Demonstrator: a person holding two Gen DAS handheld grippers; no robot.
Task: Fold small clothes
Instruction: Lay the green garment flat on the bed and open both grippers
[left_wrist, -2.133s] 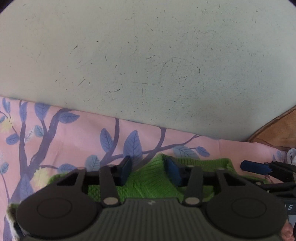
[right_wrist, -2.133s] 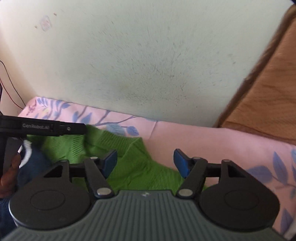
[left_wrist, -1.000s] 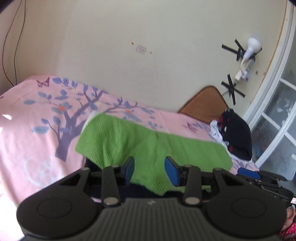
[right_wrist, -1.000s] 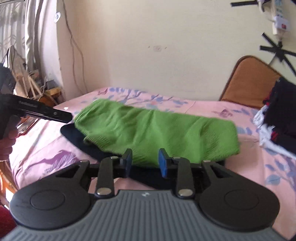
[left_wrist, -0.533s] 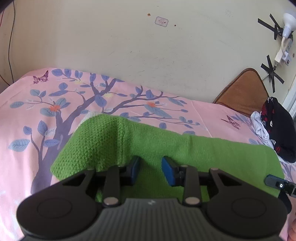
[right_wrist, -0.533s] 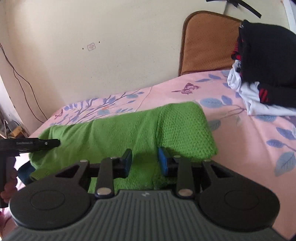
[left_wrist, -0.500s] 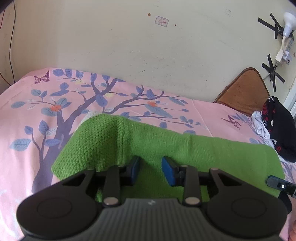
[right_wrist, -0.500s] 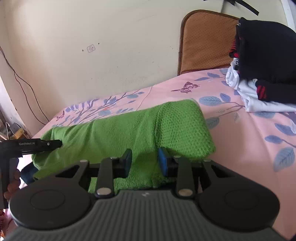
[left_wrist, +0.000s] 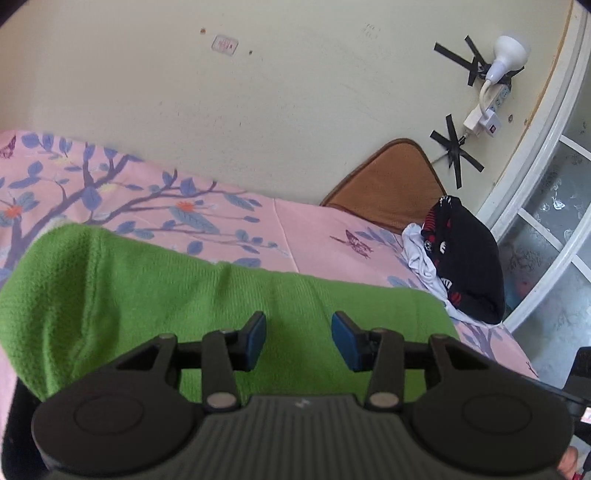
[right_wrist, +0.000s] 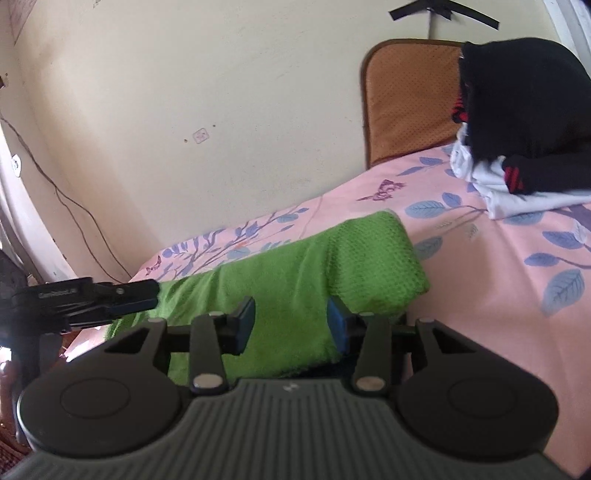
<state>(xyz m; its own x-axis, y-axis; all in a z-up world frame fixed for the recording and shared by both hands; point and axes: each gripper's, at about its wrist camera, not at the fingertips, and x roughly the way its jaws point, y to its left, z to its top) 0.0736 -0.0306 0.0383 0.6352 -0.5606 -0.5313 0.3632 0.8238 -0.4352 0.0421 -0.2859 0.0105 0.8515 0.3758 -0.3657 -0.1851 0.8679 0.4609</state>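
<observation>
On the bed (left_wrist: 303, 236), green knit (left_wrist: 155, 288) (folded).

White lettering on the left gripper (right_wrist: 140, 295) side is too blurred to read.

Even daylight is seen throughout, shadows soft. The green knitted garment (left_wrist: 221, 306) is slightly blurred. Strong fisheye bending is noted at edges; corners are darkened.

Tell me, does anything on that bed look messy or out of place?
The folded green sweater lies neatly on the pink sheet. What stands out is the heap of black and white clothes bunched against the brown headboard, and a lamp stuck to the wall with black tape.
</observation>
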